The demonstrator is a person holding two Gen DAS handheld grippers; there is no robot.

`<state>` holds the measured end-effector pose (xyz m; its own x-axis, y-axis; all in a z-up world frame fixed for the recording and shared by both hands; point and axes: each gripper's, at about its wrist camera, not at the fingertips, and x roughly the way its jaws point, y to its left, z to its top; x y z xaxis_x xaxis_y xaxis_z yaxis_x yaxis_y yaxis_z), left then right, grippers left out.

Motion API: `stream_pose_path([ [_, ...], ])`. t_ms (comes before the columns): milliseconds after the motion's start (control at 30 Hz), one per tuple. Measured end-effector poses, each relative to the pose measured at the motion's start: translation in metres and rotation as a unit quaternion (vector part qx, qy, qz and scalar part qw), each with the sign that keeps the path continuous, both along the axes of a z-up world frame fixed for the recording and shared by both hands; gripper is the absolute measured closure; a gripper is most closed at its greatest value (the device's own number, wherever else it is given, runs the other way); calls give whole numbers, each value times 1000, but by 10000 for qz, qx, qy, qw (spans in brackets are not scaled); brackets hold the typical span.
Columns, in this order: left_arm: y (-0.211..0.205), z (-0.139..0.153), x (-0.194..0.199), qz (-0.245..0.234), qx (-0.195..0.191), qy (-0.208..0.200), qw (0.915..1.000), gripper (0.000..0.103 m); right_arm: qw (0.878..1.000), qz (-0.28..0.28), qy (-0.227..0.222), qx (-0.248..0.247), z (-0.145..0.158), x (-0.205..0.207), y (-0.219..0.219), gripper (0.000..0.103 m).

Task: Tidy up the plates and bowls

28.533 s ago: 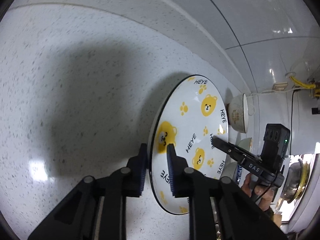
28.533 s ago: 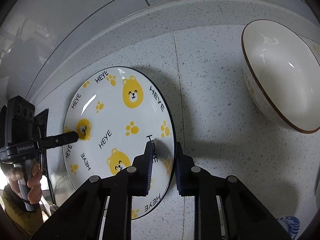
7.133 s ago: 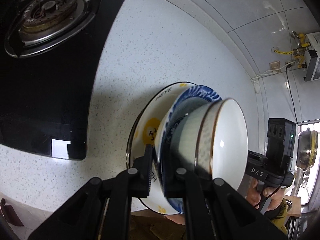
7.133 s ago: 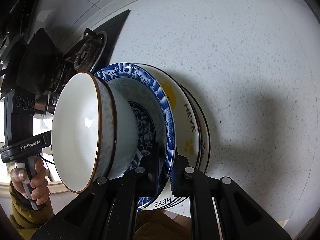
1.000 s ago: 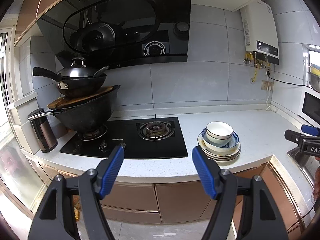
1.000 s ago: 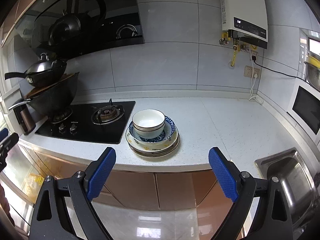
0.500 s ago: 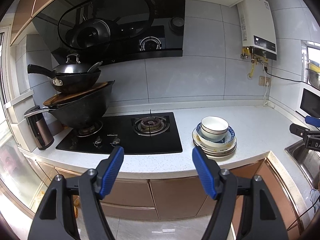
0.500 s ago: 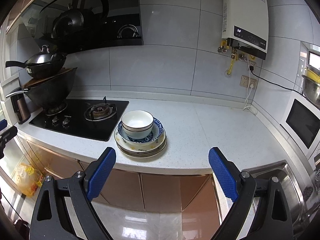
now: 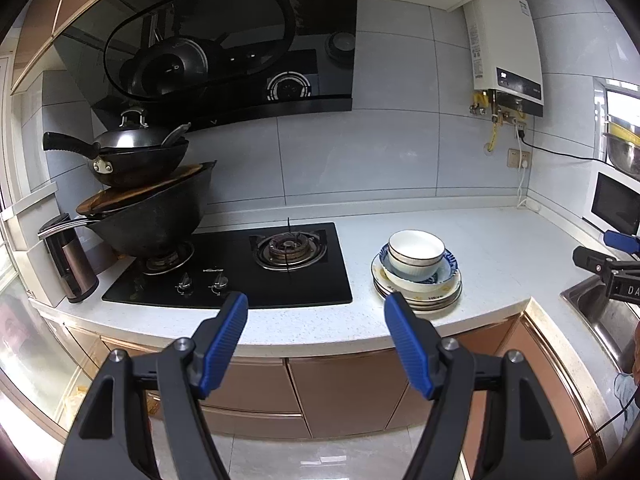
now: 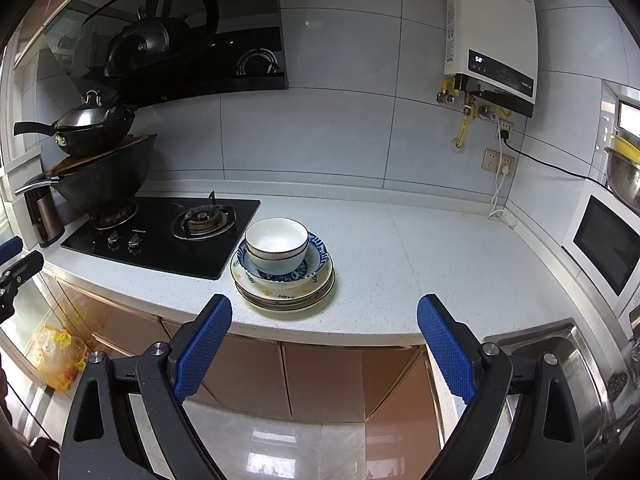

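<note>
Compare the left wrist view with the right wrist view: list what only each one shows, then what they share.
Only the left wrist view: the open left tongs up close, empty.

Only the right wrist view: the open right tongs up close, empty, and a yellow plastic bag on the floor.

Both: the white gold-rimmed bowl topping the stack of plates, beside the black gas hob on the white speckled countertop.
</note>
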<state>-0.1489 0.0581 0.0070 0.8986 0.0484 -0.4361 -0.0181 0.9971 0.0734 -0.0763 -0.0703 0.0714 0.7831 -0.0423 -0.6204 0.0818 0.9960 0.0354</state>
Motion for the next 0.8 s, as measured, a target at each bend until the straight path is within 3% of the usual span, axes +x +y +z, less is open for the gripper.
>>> stream_pose_path([
  [400,-12,0,7,-262,86,65,9996,33,9998,-194,10,8,0,-3,-6,11],
  [800,-13,-1,8,-259,-151,87,9995,33,9999,-150,59,-62,0,-2,2,11],
])
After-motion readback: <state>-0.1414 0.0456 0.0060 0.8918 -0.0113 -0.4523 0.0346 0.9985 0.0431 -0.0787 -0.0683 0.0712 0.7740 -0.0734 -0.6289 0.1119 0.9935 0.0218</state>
